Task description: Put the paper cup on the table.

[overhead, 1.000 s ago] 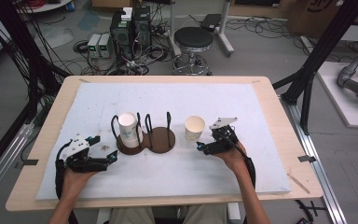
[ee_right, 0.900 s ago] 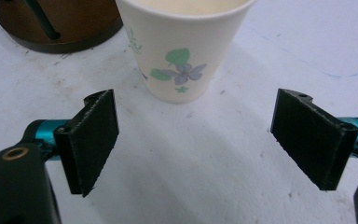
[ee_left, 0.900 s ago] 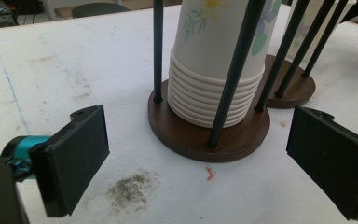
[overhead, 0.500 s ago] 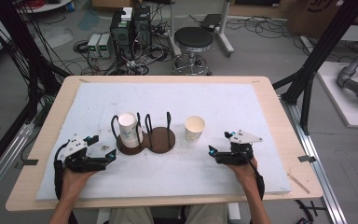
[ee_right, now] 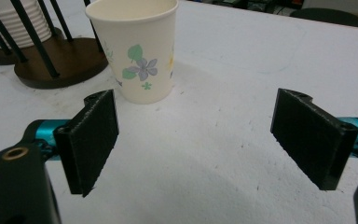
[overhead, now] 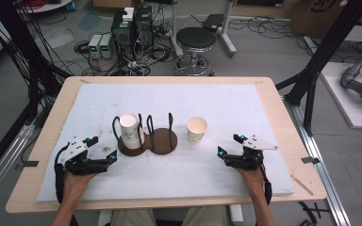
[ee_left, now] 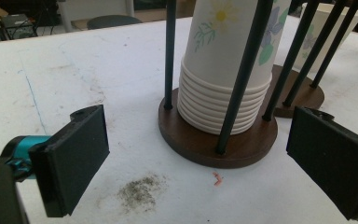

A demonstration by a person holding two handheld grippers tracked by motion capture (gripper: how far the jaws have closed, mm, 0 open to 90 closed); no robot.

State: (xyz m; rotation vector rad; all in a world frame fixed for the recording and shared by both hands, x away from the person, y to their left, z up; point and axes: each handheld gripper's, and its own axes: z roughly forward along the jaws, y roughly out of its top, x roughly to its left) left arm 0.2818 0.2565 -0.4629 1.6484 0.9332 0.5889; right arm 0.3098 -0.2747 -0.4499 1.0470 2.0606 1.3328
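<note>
A brown two-ring cup holder (overhead: 154, 141) with black rods stands mid-table. An upside-down stack of flowered paper cups (overhead: 130, 132) fills its left ring; the right ring holds nothing. One upright paper cup (overhead: 196, 129) stands just right of the holder. My left gripper (overhead: 109, 157) rests open on the table, left of the holder. In the left gripper view the left gripper (ee_left: 200, 154) faces the stack (ee_left: 223, 70) and the base (ee_left: 200, 140). My right gripper (overhead: 228, 145) lies open, right of the single cup and nearer to me. In the right gripper view the cup (ee_right: 137, 51) stands beyond the right gripper (ee_right: 196, 135).
A white foam mat (overhead: 245, 108) covers the wooden table (overhead: 278, 94). A patch of dark crumbs (ee_left: 140, 191) and a small red scrap (ee_left: 217, 178) lie on the mat in front of the holder. Beyond the table are a stool (overhead: 195, 40), cables and black frame posts (overhead: 320, 61).
My right gripper has drawn away from the single cup, to the right and toward the near edge. The cup stands where it was. The left gripper has barely moved.
</note>
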